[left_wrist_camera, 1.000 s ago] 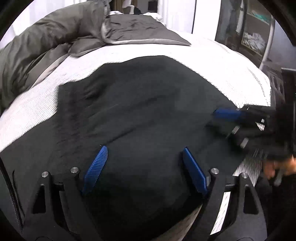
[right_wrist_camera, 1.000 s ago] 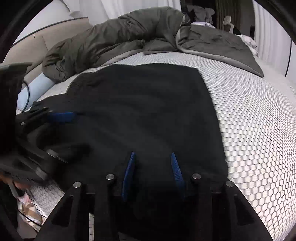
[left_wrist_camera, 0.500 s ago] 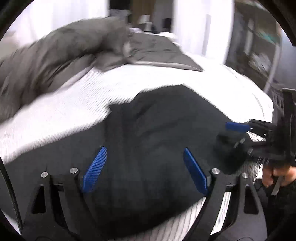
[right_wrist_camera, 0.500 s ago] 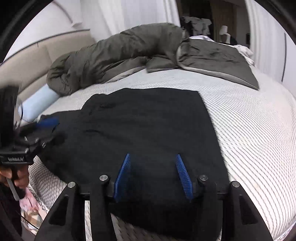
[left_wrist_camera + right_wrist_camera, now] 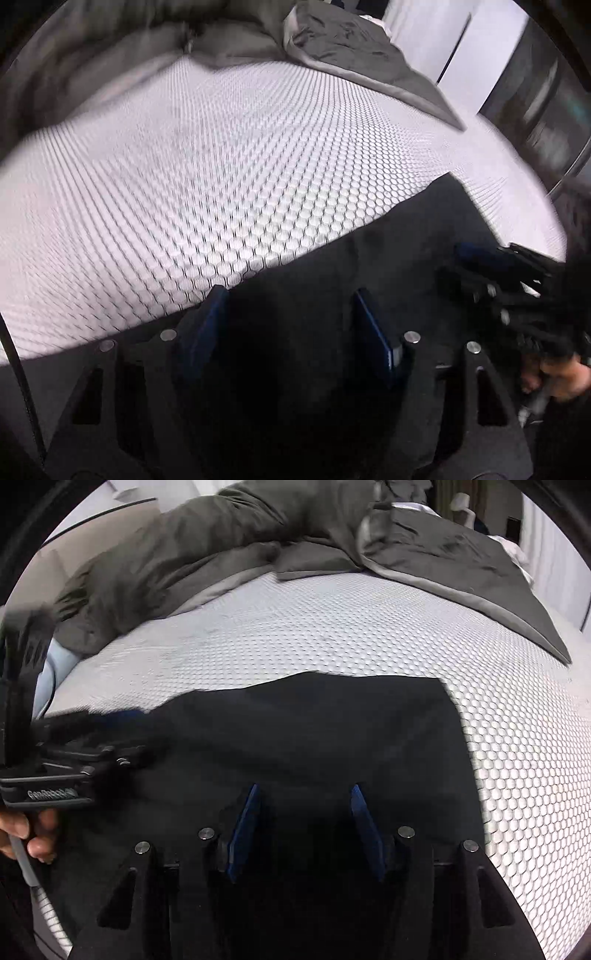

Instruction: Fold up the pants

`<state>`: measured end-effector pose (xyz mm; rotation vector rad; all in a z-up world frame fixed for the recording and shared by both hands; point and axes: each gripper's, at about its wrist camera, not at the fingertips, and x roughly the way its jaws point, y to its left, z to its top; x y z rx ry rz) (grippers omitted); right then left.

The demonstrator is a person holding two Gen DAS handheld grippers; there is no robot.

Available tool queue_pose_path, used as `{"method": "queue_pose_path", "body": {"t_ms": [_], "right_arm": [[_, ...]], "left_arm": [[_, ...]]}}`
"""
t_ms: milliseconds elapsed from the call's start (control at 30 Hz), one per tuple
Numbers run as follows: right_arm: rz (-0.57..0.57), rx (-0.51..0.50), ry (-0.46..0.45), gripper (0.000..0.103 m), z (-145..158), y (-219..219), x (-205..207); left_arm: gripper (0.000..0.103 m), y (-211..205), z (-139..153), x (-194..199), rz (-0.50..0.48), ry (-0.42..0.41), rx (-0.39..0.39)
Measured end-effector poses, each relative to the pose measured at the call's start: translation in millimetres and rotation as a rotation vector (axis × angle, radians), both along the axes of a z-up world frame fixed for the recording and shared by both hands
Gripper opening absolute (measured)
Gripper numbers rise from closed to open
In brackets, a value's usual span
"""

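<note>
The black pants [image 5: 314,731] lie flat on the white honeycomb mattress [image 5: 332,635], their far edge straight and one corner at the right. My right gripper [image 5: 303,805] hovers over their near part, its blue pads apart with only flat cloth beneath. My left gripper [image 5: 290,306] is over the pants' [image 5: 369,266] left edge, where black cloth meets mattress [image 5: 221,166]; its jaws are closing, still wide, with cloth lying under them, not pinched. Each gripper shows in the other's view: the right gripper [image 5: 498,269] and the left gripper [image 5: 74,753], both low on the pants.
A crumpled grey-green duvet [image 5: 221,535] is piled along the far side of the bed. A pale blue pillow [image 5: 55,664] lies at the left edge. A person's hand [image 5: 561,376] grips the right tool's handle. Wardrobe and wall [image 5: 480,55] stand behind the bed.
The left gripper has swung left to the pants' edge, so bare mattress now fills its view, and its jaws have narrowed. The right gripper's jaws stand wider than a second ago.
</note>
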<state>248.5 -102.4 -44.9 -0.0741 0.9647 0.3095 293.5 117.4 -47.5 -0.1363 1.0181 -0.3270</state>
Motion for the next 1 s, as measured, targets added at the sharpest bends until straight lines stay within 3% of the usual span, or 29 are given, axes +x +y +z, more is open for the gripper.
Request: {"method": "queue_pose_path", "body": {"t_ms": [100,133,300,400,467,533,633,700,733,833,933,1000], "right_arm": [[-0.116,-0.128,-0.057,0.052,8,-13,3],[-0.128,-0.130,-0.058,0.051,8,-17,4],[-0.066,-0.027,-0.105,0.053,28,-30,-29],[0.029,0.031,-0.116,0.059,42,-27,-64],[0.059,0.045,-0.114,0.059,43,-22,-73],[0.083,0.069,-0.101,0.060,38,-10,-74],[0.100,0.034,-0.051,0.060,11,7,-71],[0.054,-0.093,-0.050,0.059,-7,8,-67],[0.013,-0.110,-0.072,0.059,-7,-2,-68],[-0.064,-0.074,-0.088,0.059,6,-33,-76],[-0.042,-0.035,-0.117,0.059,22,-35,-101],[0.009,0.053,-0.131,0.059,26,-18,-123]], "left_arm": [[0.067,2,1,-1,-0.010,-0.022,-0.018],[0.067,0,1,0,-0.010,-0.025,-0.008],[0.067,7,25,-25,0.052,-0.054,0.028],[0.068,-1,50,-66,0.039,-0.183,0.141],[0.068,-19,58,-101,-0.022,-0.232,0.143],[0.070,-39,54,-110,-0.104,-0.226,0.137],[0.070,-56,26,-101,-0.120,-0.151,0.229],[0.072,-46,19,-96,-0.085,-0.108,0.160],[0.072,-39,20,-98,-0.063,-0.097,0.127],[0.072,-15,32,-126,-0.023,-0.148,0.134],[0.073,-8,39,-161,0.029,-0.194,0.139],[0.077,-18,33,-179,0.000,-0.198,0.132]]}}
